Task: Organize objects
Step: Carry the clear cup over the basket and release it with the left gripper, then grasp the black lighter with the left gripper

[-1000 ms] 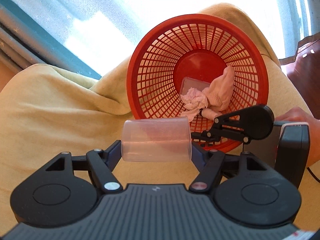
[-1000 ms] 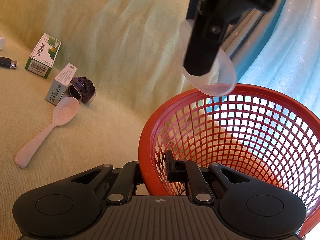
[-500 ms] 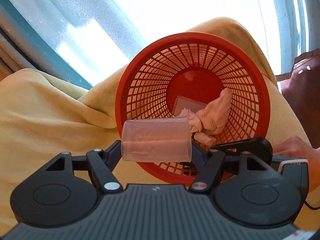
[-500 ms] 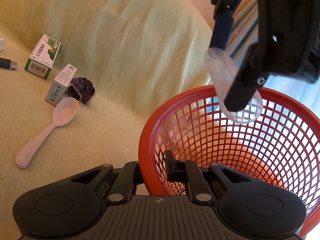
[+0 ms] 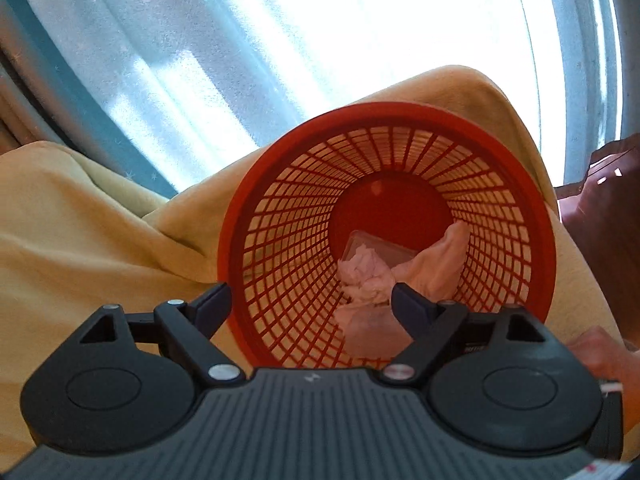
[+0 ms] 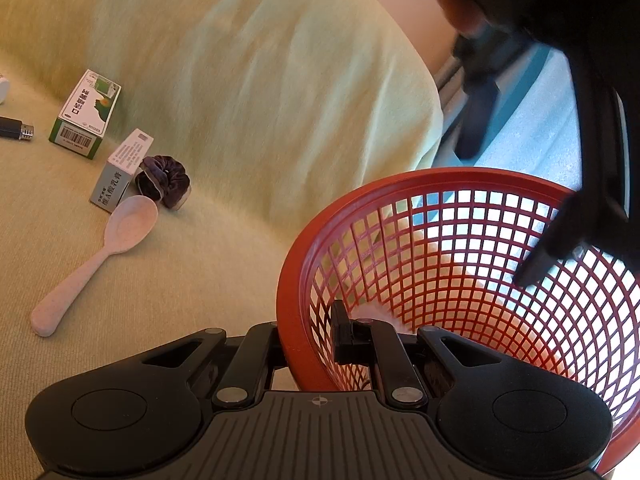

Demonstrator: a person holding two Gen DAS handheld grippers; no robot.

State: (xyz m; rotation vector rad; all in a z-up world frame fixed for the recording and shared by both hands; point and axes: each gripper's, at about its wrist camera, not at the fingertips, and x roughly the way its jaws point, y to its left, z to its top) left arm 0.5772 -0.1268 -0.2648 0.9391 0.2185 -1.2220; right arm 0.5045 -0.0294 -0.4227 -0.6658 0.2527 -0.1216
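Note:
A red mesh basket (image 5: 256,216) lies tilted on a yellow-green sofa (image 6: 240,80). My right gripper (image 6: 310,340) is shut on the basket's near rim (image 6: 292,280), one finger inside and one outside. My left gripper (image 5: 311,300) hovers over the basket mouth with its jaws opening and nothing between them; the right wrist view shows it (image 6: 516,192) above the basket. A clear plastic cup (image 5: 368,332) lies inside against the lower wall. Deeper in are a pale pink sock (image 5: 436,264), a crumpled cloth (image 5: 366,276) and a clear flat box (image 5: 380,246).
On the sofa seat to the left lie a pale spoon (image 6: 100,256), a dark scrunchie (image 6: 164,182), a small white box (image 6: 120,172), a green and white box (image 6: 86,114) and a black USB stick (image 6: 16,130). A bright curtained window (image 5: 320,40) is behind; dark wooden furniture (image 5: 600,208) stands right.
My left gripper moved forward over the basket mouth and its jaws spread wide. The clear cup left them and now lies inside the basket. The right gripper kept still on the rim.

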